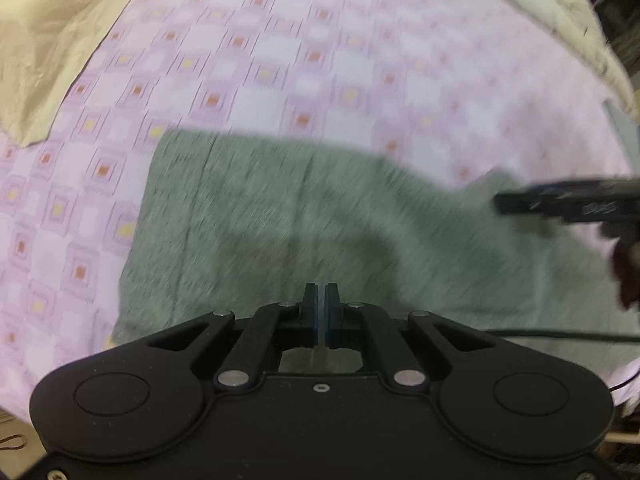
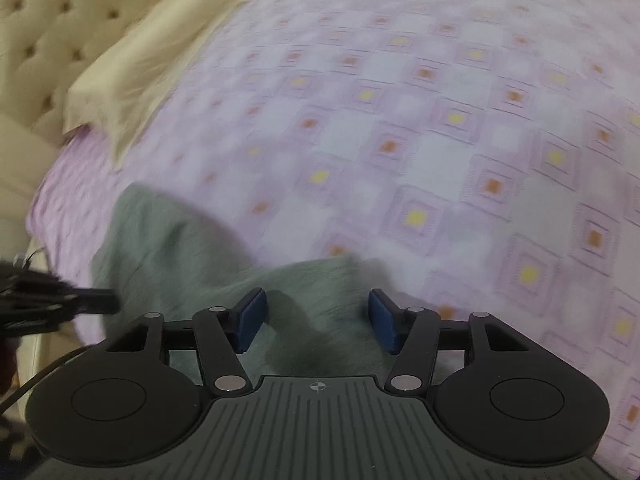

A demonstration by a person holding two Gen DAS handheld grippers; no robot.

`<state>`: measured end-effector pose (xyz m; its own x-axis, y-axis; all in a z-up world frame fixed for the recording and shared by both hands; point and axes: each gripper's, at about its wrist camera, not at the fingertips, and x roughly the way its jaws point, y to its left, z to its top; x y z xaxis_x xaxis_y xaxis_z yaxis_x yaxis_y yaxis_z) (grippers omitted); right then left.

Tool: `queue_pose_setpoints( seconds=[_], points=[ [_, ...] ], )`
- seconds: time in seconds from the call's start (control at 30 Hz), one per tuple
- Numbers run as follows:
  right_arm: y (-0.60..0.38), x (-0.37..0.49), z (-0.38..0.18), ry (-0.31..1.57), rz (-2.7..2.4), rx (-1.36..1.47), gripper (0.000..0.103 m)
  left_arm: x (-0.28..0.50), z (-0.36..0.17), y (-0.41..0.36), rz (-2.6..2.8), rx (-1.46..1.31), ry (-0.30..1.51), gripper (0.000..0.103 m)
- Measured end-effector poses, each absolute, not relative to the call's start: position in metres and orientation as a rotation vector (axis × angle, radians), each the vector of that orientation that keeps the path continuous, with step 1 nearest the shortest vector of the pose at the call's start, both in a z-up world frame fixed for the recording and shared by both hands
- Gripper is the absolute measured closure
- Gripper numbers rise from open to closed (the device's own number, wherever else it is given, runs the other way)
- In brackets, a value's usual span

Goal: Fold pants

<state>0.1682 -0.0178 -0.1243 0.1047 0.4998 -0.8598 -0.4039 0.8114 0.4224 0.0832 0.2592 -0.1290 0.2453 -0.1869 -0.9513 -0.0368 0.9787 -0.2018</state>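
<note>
Grey-green pants (image 1: 260,220) lie flat on a pink checked bedspread (image 1: 280,60), blurred by motion. My left gripper (image 1: 321,286) hangs over the middle of the cloth, pointing steeply down; its jaws are shut, with no cloth seen between the pads. The other gripper's tip (image 1: 520,202) reaches in from the right over the pants' far right part. In the right wrist view my right gripper (image 2: 318,300) stands open above a raised corner of the pants (image 2: 168,248), its blue pads (image 2: 252,316) well apart and nothing pinched. The left gripper's tip (image 2: 100,302) shows at the left edge.
A beige sheet (image 2: 132,68) lies crumpled along the bed's far left, with a tufted cream headboard (image 2: 48,12) behind it. The bedspread (image 2: 440,120) stretches away ahead and to the right. A black cable (image 1: 560,335) trails across the pants at the right.
</note>
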Motion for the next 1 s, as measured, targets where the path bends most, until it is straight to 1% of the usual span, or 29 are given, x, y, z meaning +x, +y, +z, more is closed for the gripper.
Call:
queue_pose_setpoints(
  seconds=[0.03,0.07,0.1,0.13,0.2,0.3,0.43,0.47,0.53,0.6,0.63,0.7,0.8,0.9,1.0],
  points=[
    [-0.014,0.163,-0.119,1.285,0.686,0.078,0.074,0.078,-0.135,0.261,-0.094,-0.186,1.349,0.097],
    [-0.012,0.158,-0.114,1.263,0.691,0.066,0.085,0.075,-0.14,0.263,-0.087,-0.182,1.375,0.097],
    [-0.009,0.155,-0.111,1.245,0.685,0.054,0.093,0.07,-0.146,0.265,-0.08,-0.182,1.405,0.097],
    [-0.008,0.155,-0.108,1.231,0.68,0.05,0.099,0.064,-0.154,0.267,-0.074,-0.179,1.436,0.097],
    [-0.009,0.158,-0.103,1.199,0.668,0.046,0.099,0.055,-0.163,0.27,-0.073,-0.165,1.459,0.097],
    [-0.006,0.177,-0.102,1.135,0.581,-0.021,0.099,0.049,-0.164,0.27,-0.079,-0.157,1.438,0.097],
    [0.013,0.197,-0.14,1.187,0.527,-0.133,0.099,0.05,-0.167,0.268,-0.039,-0.172,1.443,0.097],
    [0.019,0.2,-0.151,1.207,0.51,-0.139,0.096,0.049,-0.166,0.265,-0.038,-0.158,1.441,0.097],
    [0.017,0.201,-0.153,1.189,0.47,-0.101,0.092,0.048,-0.163,0.26,-0.055,-0.108,1.437,0.097],
    [0.014,0.201,-0.145,1.163,0.435,-0.062,0.081,0.049,-0.156,0.256,-0.077,-0.081,1.436,0.097],
    [0.008,0.199,-0.136,1.13,0.418,-0.065,0.07,0.05,-0.148,0.257,-0.088,-0.082,1.427,0.097],
    [-0.007,0.187,-0.115,1.058,0.389,-0.043,0.07,0.053,-0.128,0.262,-0.098,-0.113,1.372,0.097],
    [-0.03,0.161,-0.095,1.039,0.399,0.037,0.07,0.065,-0.103,0.268,-0.109,-0.151,1.267,0.097],
    [-0.03,0.128,-0.094,1.087,0.419,0.037,0.07,0.082,-0.104,0.264,-0.118,-0.125,1.229,0.097],
    [-0.022,0.079,-0.112,1.183,0.439,0.014,0.07,0.094,-0.12,0.258,-0.125,-0.074,1.246,0.097]
  ],
)
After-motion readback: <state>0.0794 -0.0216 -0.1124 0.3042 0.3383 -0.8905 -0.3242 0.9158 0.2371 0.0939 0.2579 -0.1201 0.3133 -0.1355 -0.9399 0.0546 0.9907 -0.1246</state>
